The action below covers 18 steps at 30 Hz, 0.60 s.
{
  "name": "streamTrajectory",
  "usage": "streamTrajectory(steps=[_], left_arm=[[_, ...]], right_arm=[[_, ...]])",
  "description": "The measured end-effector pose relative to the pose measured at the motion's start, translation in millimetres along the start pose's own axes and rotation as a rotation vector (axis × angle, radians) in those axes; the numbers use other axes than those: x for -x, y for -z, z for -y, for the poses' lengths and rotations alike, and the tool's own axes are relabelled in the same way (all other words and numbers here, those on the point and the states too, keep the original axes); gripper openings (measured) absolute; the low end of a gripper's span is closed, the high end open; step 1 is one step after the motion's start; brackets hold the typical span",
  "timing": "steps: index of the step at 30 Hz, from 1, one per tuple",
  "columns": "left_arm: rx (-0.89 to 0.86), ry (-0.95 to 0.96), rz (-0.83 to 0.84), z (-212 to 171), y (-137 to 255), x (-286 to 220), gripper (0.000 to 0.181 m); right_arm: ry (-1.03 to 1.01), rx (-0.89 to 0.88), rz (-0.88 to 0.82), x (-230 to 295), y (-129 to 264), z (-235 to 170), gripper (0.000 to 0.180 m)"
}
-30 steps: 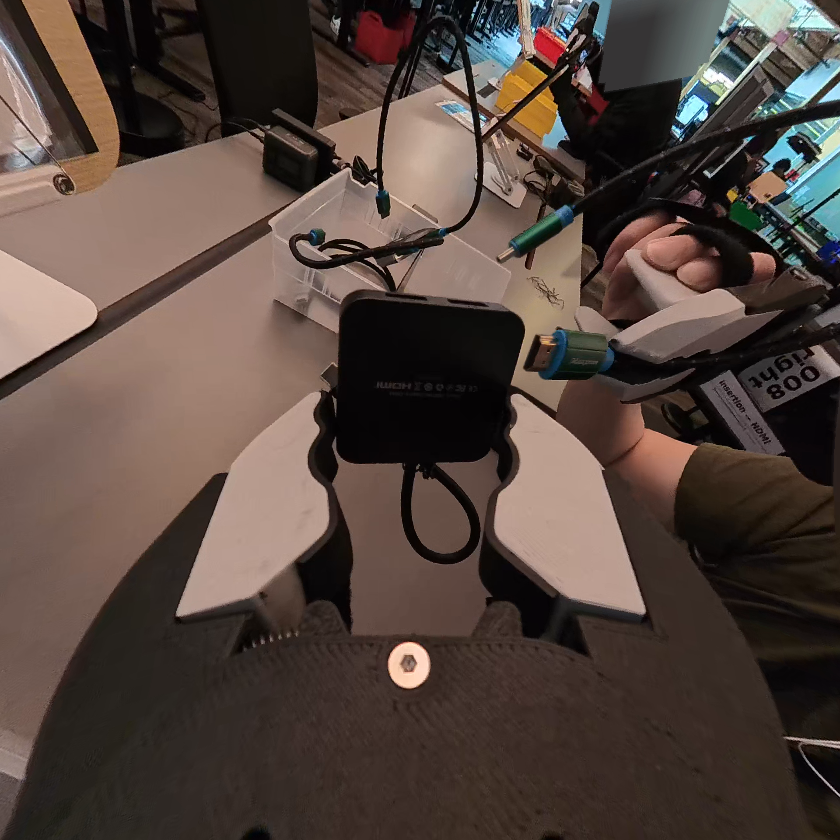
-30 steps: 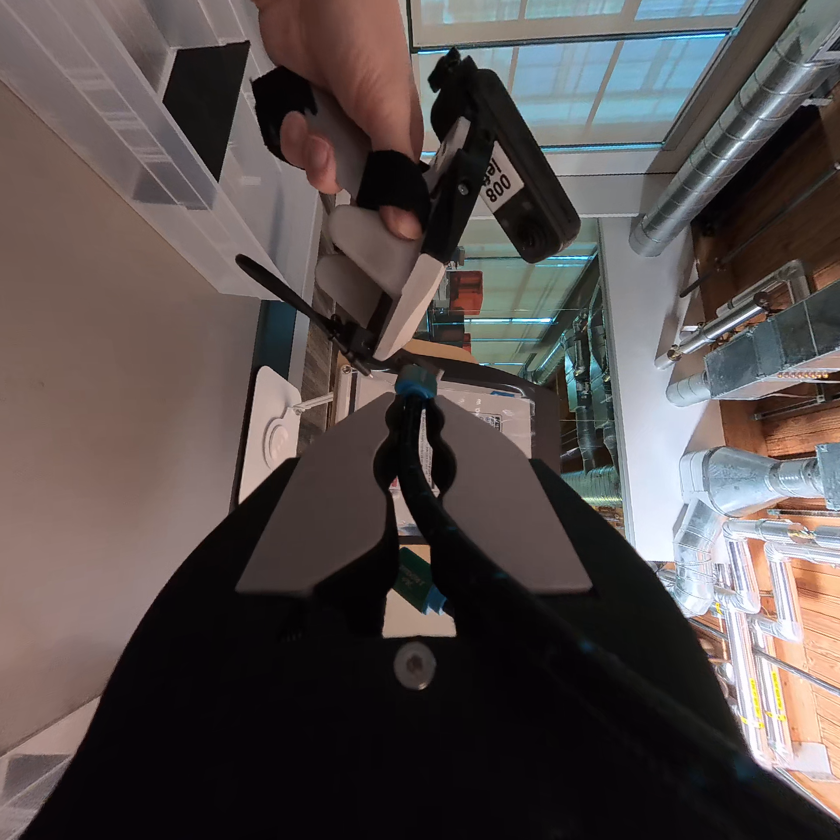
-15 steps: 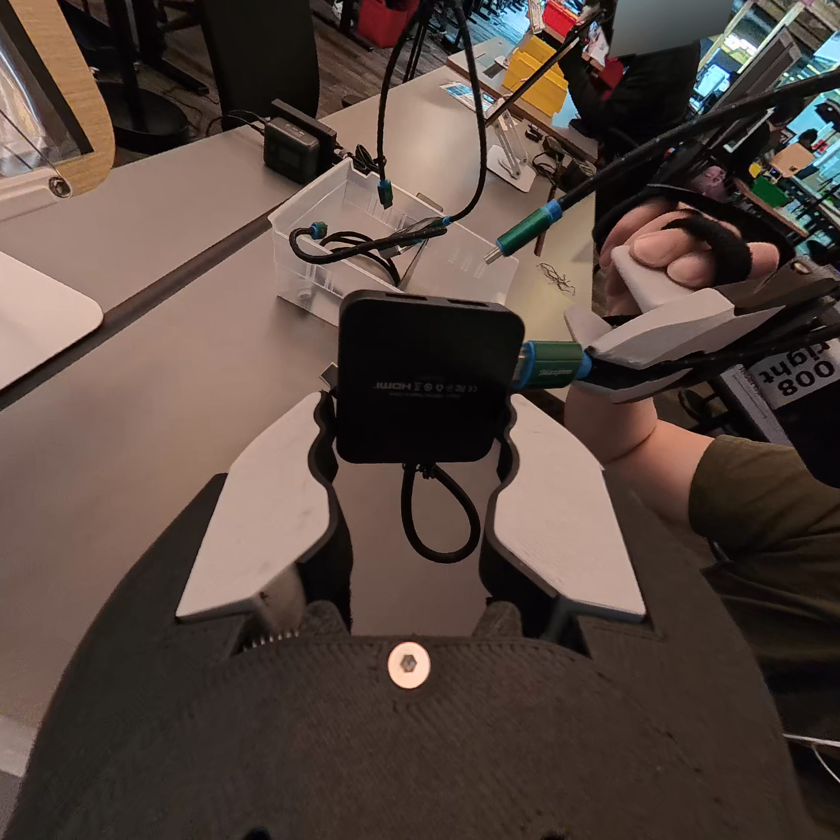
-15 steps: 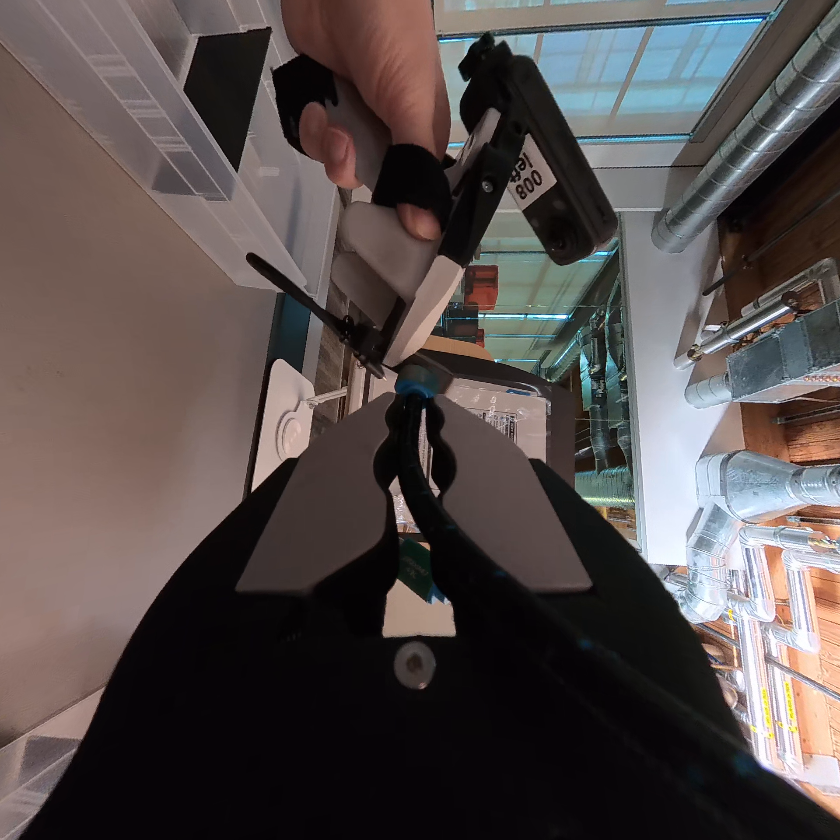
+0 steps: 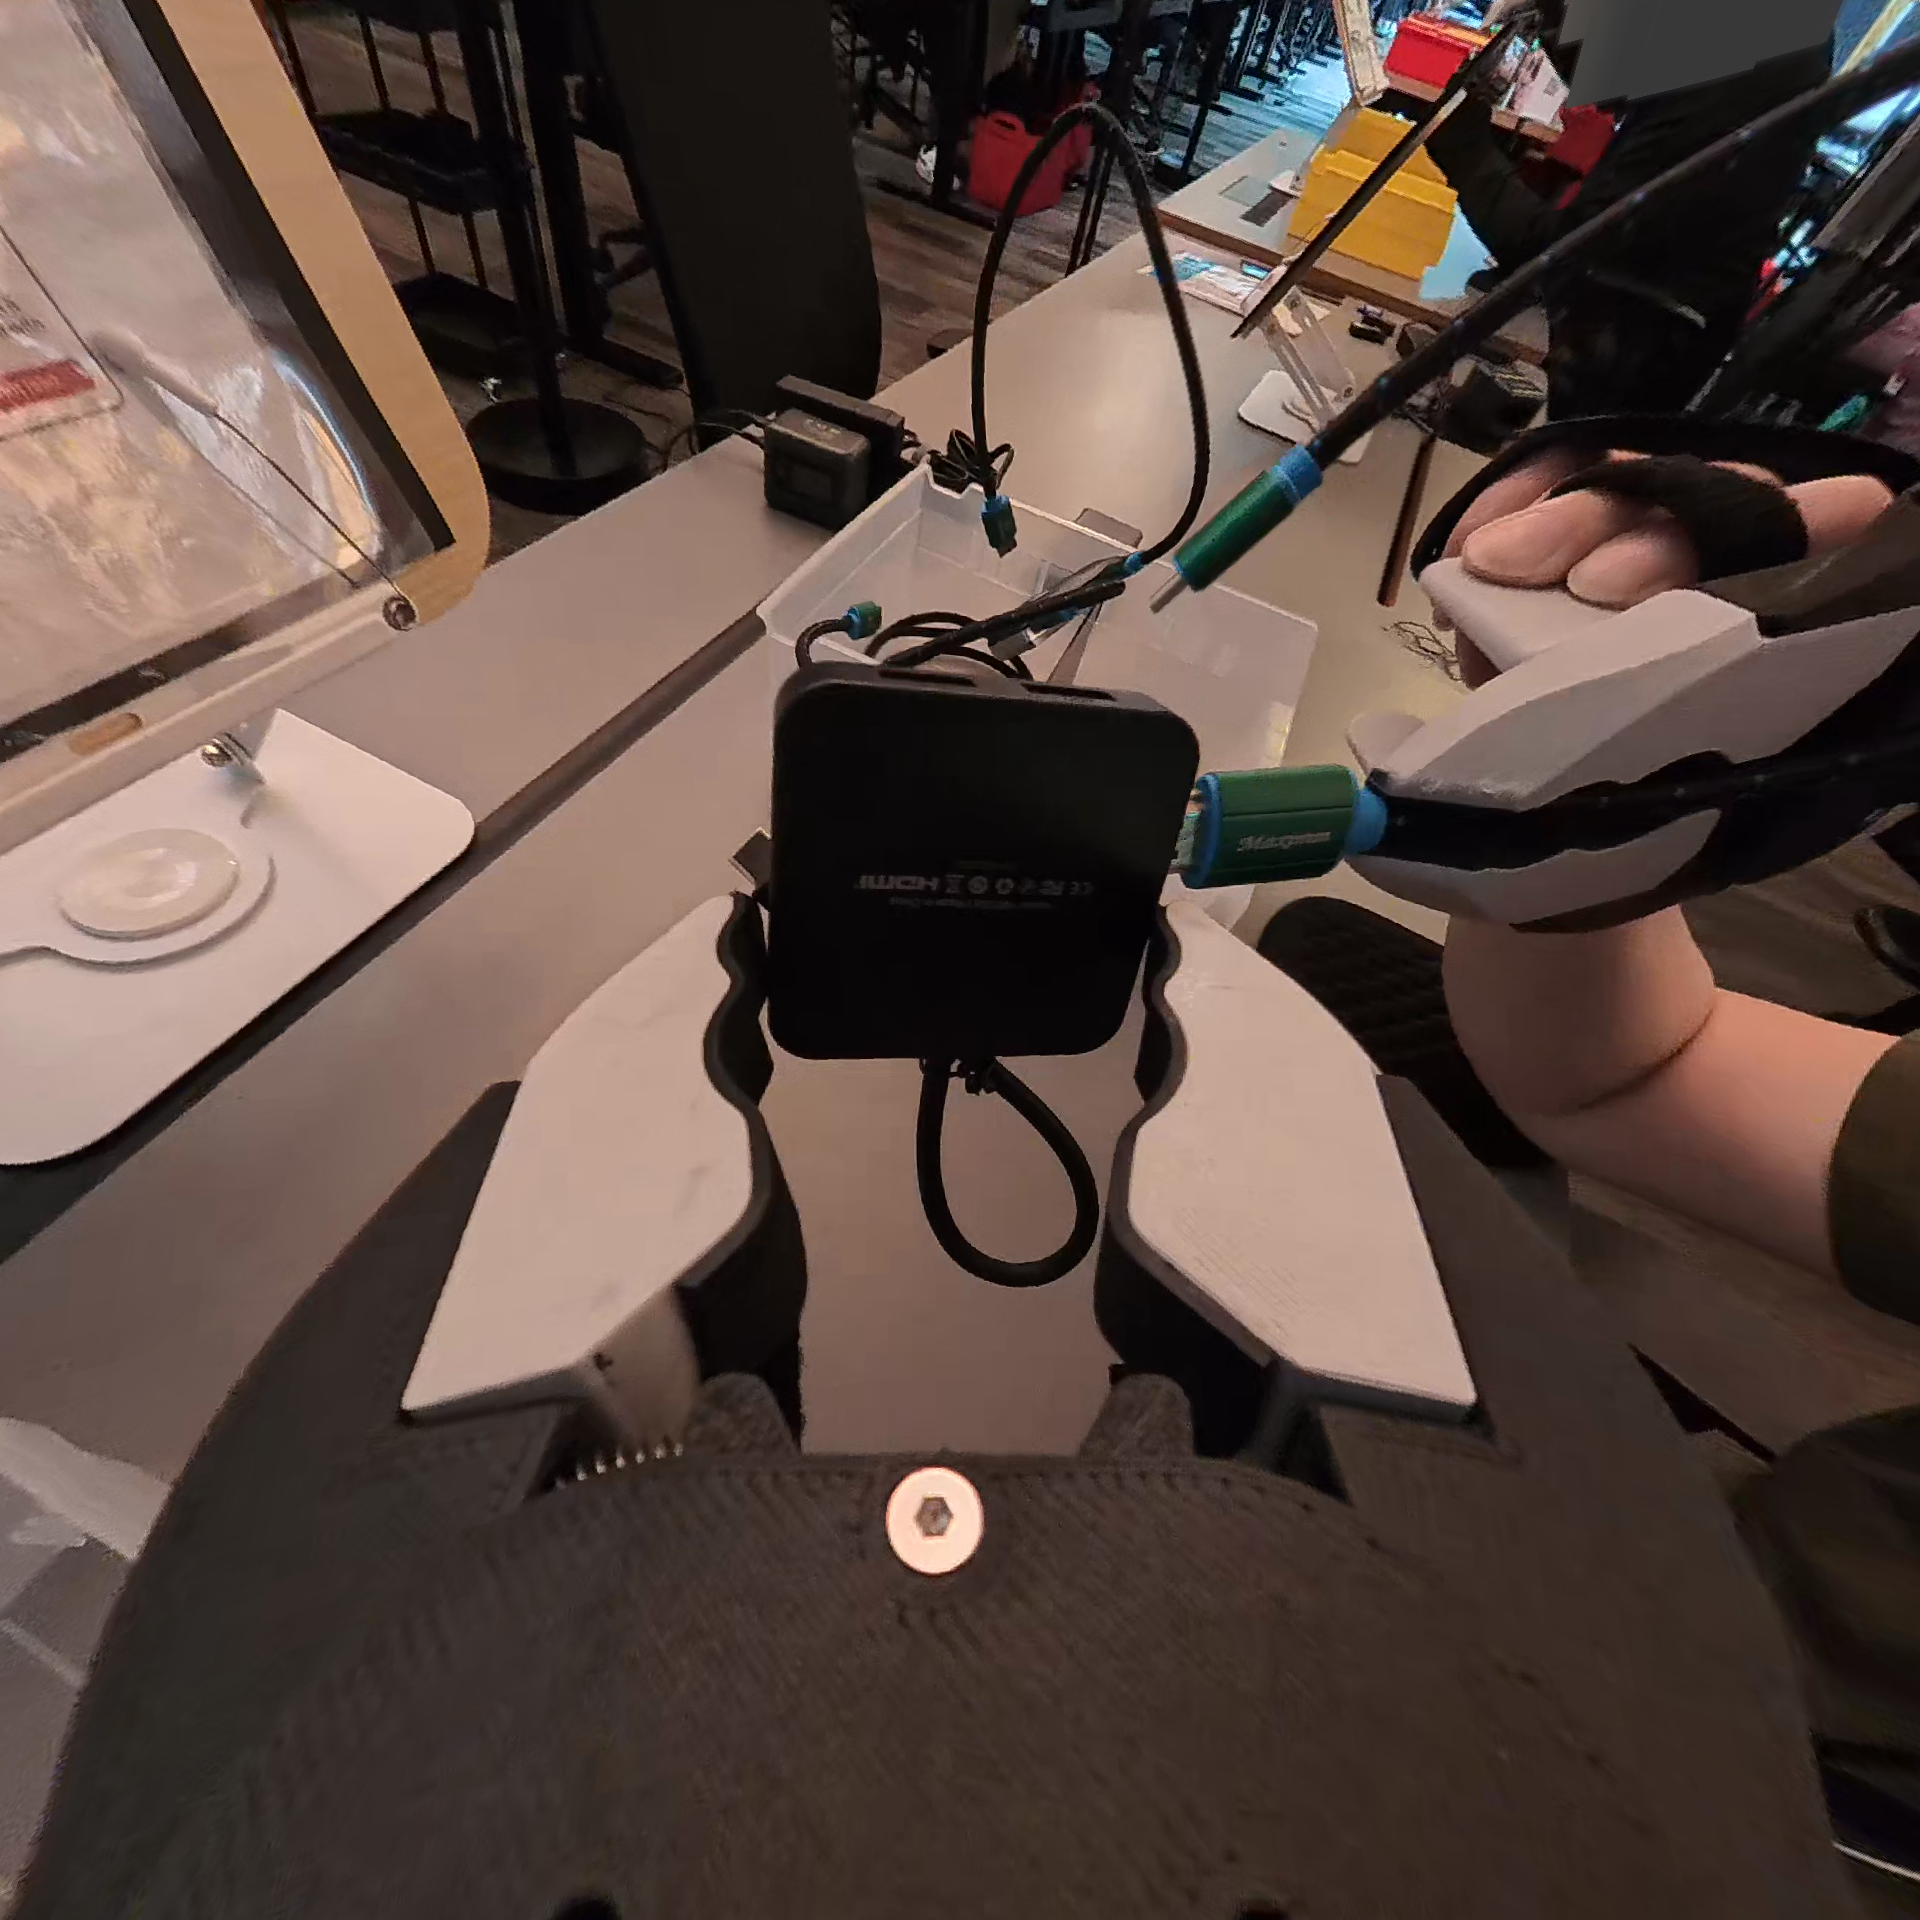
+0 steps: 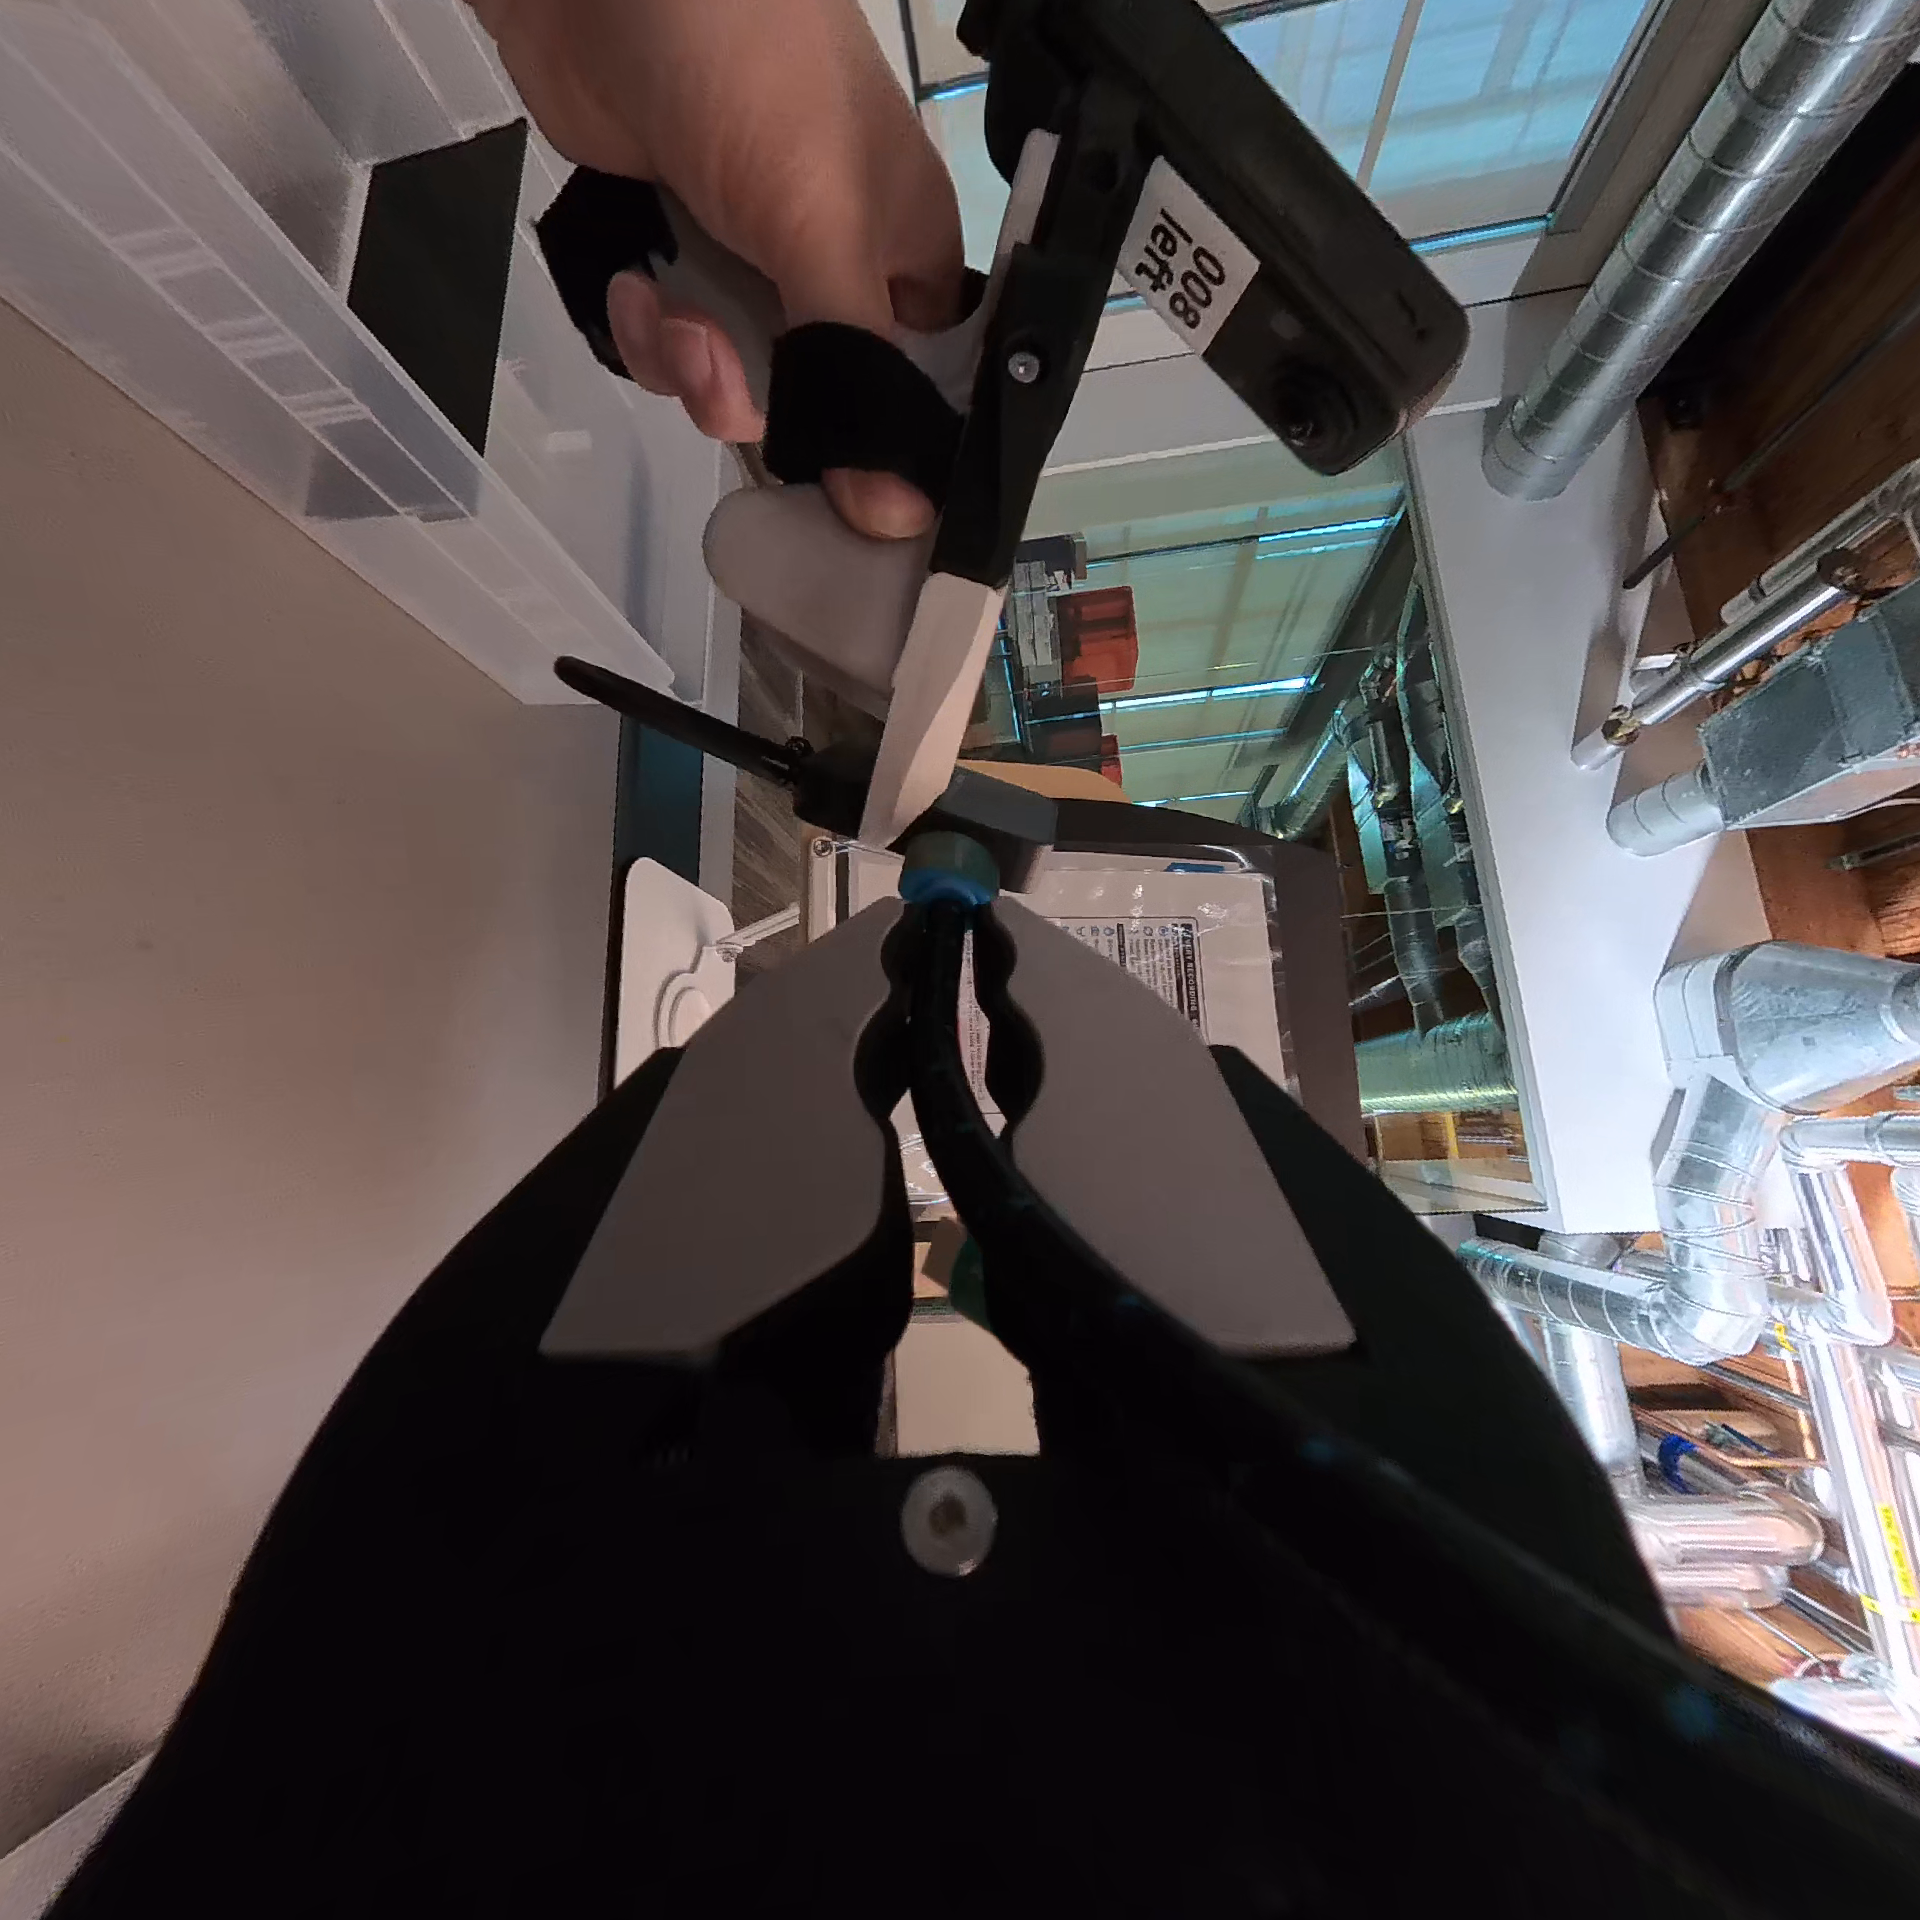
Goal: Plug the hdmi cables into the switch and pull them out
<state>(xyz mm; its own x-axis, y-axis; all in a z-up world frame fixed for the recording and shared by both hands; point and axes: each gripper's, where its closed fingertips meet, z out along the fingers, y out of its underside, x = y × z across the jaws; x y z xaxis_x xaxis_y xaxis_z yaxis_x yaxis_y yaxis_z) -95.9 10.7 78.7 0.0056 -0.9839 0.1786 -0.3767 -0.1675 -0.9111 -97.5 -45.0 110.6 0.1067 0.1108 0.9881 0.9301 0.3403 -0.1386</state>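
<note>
Plug (image 5: 1273, 826) now meets switch (image 5: 971, 873) edge (right claw (image 5: 1382, 821) clamped).

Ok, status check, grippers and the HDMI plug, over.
Left gripper shut on HDMI switch. Right gripper shut on cable, green HDMI plug at switch's side port. Nothing in the way.

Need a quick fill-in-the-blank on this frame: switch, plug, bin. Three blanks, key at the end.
1. The left gripper grips the black ____ between its jaws.
2. The green plug meets the switch on its ____ side in the left wrist view.
3. The right gripper is shut on the plug's black ____.
4. The clear bin behind holds more cables.

Missing: switch; right; cable
</note>
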Motion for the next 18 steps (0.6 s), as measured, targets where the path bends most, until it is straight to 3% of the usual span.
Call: streamTrajectory(steps=[8, 15, 18], left_arm=[[-0.051, 0.058, 0.039, 4.6, -0.2, 5.9, 0.069], [-0.024, -0.049, 0.103, 3.9, -0.1, 4.8, 0.067], [-0.019, -0.044, 0.047, 4.2, 0.7, -4.7, 0.067]], right_arm=[[0.0, 0.028, -0.039, -2.8, -5.5, -2.9, 0.01], [-0.007, 0.017, -0.035, -4.4, -2.4, -7.1, 0.01], [0.027, -0.004, -0.056, -7.8, 2.8, -5.3, 0.01]])
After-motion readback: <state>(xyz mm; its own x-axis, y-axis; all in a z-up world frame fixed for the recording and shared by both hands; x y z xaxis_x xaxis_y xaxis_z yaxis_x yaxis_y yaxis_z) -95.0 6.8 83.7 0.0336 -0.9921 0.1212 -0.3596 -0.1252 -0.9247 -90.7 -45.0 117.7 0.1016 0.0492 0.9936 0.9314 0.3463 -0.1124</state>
